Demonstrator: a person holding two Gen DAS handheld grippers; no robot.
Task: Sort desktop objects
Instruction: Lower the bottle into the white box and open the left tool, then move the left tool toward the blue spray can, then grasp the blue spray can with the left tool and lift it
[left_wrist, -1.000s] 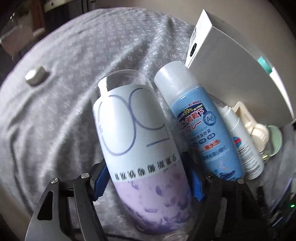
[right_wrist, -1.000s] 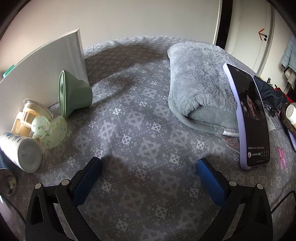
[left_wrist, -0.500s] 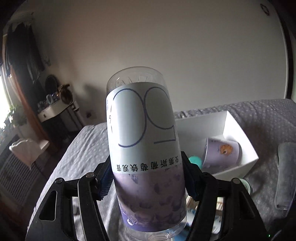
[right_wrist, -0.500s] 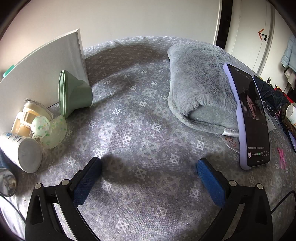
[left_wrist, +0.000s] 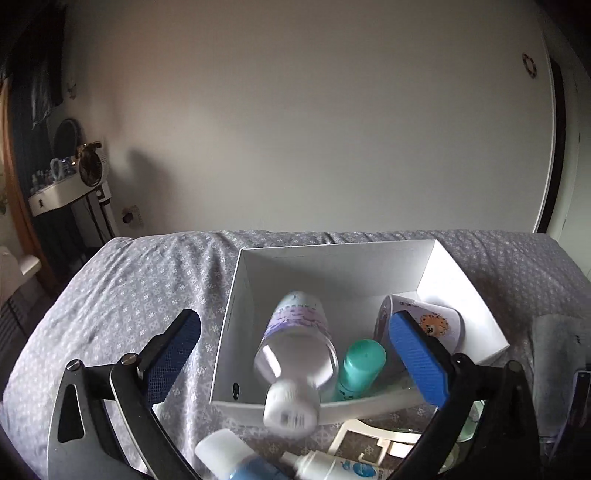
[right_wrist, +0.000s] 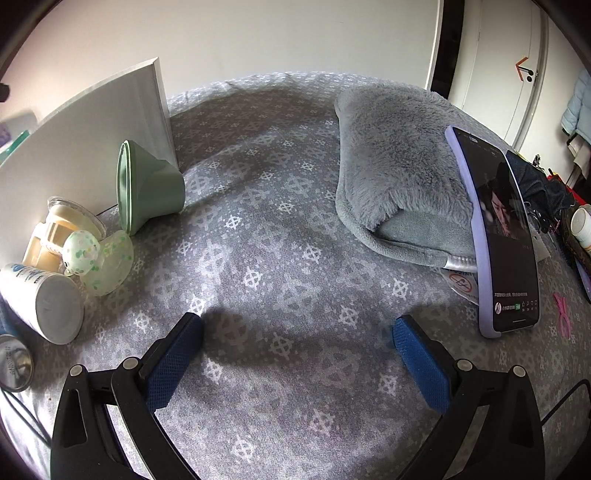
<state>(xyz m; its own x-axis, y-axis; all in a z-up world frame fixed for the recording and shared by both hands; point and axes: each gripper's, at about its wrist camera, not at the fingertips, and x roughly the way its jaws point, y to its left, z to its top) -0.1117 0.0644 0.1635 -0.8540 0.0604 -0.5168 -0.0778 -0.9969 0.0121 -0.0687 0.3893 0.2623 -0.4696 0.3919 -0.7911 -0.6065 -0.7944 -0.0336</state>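
Left wrist view: left gripper (left_wrist: 295, 354) jaws opening, spread wide, pads clear of the one purple-labelled bottle (left_wrist: 295, 347), which sits blurred between them, cap toward the camera, over the near wall of the white box (left_wrist: 332, 266). Inside the box: one tiger-print cup (left_wrist: 432, 321) and one teal bottle (left_wrist: 360, 365). Right wrist view: right gripper (right_wrist: 297, 347) wide open and empty over the patterned bedspread (right_wrist: 277, 221); one phone (right_wrist: 498, 240) leans on one grey plush pillow (right_wrist: 391, 170).
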